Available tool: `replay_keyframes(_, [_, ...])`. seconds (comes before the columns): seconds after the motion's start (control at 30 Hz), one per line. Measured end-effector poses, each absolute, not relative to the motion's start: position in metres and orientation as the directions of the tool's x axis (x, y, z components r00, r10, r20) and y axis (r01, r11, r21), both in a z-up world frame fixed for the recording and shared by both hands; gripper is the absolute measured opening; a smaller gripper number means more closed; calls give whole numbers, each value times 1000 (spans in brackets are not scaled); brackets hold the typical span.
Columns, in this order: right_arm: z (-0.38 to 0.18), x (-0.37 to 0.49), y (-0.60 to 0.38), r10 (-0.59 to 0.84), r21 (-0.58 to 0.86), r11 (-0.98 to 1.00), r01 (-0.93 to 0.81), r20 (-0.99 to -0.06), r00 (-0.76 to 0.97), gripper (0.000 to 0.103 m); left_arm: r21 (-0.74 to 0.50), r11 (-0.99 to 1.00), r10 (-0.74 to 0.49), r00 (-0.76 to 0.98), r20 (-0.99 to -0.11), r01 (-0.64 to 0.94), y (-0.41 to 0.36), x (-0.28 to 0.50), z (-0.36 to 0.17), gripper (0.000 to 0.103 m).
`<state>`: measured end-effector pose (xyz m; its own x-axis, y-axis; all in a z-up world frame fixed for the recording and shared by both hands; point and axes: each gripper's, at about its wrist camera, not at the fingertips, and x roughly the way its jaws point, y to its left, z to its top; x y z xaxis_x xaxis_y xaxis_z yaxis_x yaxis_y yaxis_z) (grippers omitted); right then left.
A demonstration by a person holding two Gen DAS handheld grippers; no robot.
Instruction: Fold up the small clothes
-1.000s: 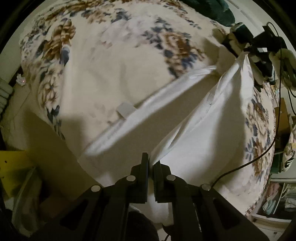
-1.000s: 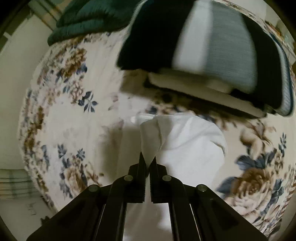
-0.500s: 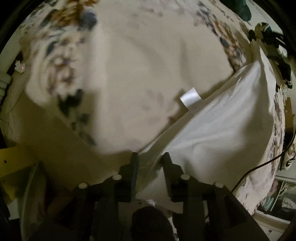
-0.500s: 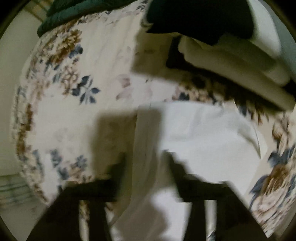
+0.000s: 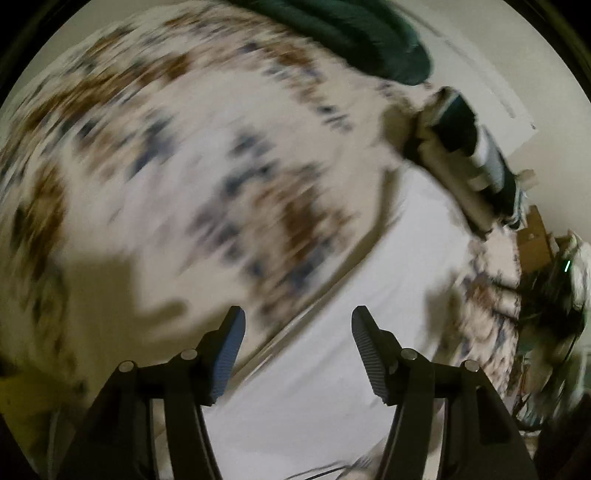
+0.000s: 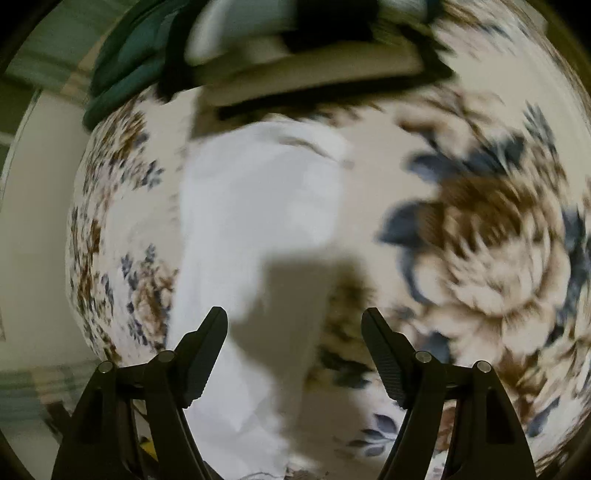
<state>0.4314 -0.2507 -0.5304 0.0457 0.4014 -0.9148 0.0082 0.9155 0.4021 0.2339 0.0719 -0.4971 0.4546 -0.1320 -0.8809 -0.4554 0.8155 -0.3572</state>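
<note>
A white garment lies flat as a long strip on the floral bedspread. My left gripper is open and empty, just above the garment's near end. In the right wrist view the same white garment runs away from me toward the clothes stack. My right gripper is open and empty above it, its shadow falling on the cloth. Both views are blurred by motion.
A stack of folded dark and pale clothes sits at the garment's far end, also in the left wrist view. A dark green blanket lies beyond. Clutter and cables stand at the right past the bed's edge.
Both grippers were shut on the white garment a second ago. They have opened, let it go, and pulled back; the garment now lies flat on the bed.
</note>
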Motion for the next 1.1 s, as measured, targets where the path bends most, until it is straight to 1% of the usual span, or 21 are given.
replay_keyframes(0.13, [-547,446,-279,497,502,860,93,-865,73,77,-350,857,-150,467,-871,-379,55,319,-488,58])
replay_keyframes(0.17, [-550,457,-283,517,524,845,104,-851,93,77,-340,871,-152,464,-873,-355,49,347,-489,58])
replay_keyframes(0.23, [-556,475,-286,547,557,823,111,-830,112,77,-331,885,-157,460,-874,-328,41,379,-496,58])
replay_keyframes(0.3, [-565,500,-283,573,585,803,115,-810,126,71,-314,903,-158,454,-877,-293,32,411,-506,58])
replay_keyframes(0.33, [-571,511,-281,589,601,790,120,-799,122,59,-302,912,-159,441,-883,-277,29,430,-515,58])
replay_keyframes(0.37, [-584,527,-276,603,612,779,136,-791,101,45,-302,915,-167,430,-887,-266,28,442,-524,58])
replay_keyframes(0.4, [-594,537,-272,614,620,771,148,-784,86,38,-307,917,-181,420,-889,-255,26,453,-531,58])
replay_keyframes(0.43, [-605,548,-268,623,625,762,170,-779,73,23,-311,918,-193,408,-892,-245,25,464,-540,58])
replay_keyframes(0.47, [-617,560,-267,614,614,763,202,-786,72,10,-315,919,-203,399,-894,-236,23,473,-546,58])
replay_keyframes(0.53, [-624,575,-271,574,587,775,235,-809,126,2,-314,924,-220,368,-903,-220,23,489,-559,57])
replay_keyframes(0.63, [-622,597,-281,532,577,760,298,-817,223,1,-347,918,-273,329,-904,-192,28,506,-576,57])
replay_keyframes(0.73, [-608,598,-278,503,550,784,288,-835,225,2,-362,919,-302,310,-901,-157,32,514,-580,58])
replay_keyframes(0.77, [-603,592,-278,504,549,786,283,-835,220,6,-373,916,-316,309,-897,-149,34,515,-580,58])
replay_keyframes(0.8, [-600,585,-278,512,556,782,283,-831,218,13,-381,913,-325,307,-894,-143,35,516,-581,58])
replay_keyframes(0.87, [-596,568,-281,548,593,748,298,-805,226,57,-419,897,-365,301,-881,-139,40,519,-584,58])
replay_keyframes(0.9, [-599,559,-282,577,623,715,317,-782,233,63,-437,888,-382,298,-875,-143,43,521,-586,58])
replay_keyframes(0.97, [-616,544,-281,629,652,673,349,-753,195,64,-488,860,-434,289,-853,-148,47,527,-594,58])
replay_keyframes(1.03, [-634,541,-280,641,658,649,382,-743,193,64,-508,847,-455,284,-844,-153,48,531,-601,58])
replay_keyframes(1.07, [-640,543,-280,651,664,633,399,-735,192,61,-523,839,-469,285,-836,-154,48,533,-603,58])
replay_keyframes(1.1, [-649,543,-280,673,687,586,430,-708,214,52,-528,835,-474,287,-833,-153,48,534,-604,58])
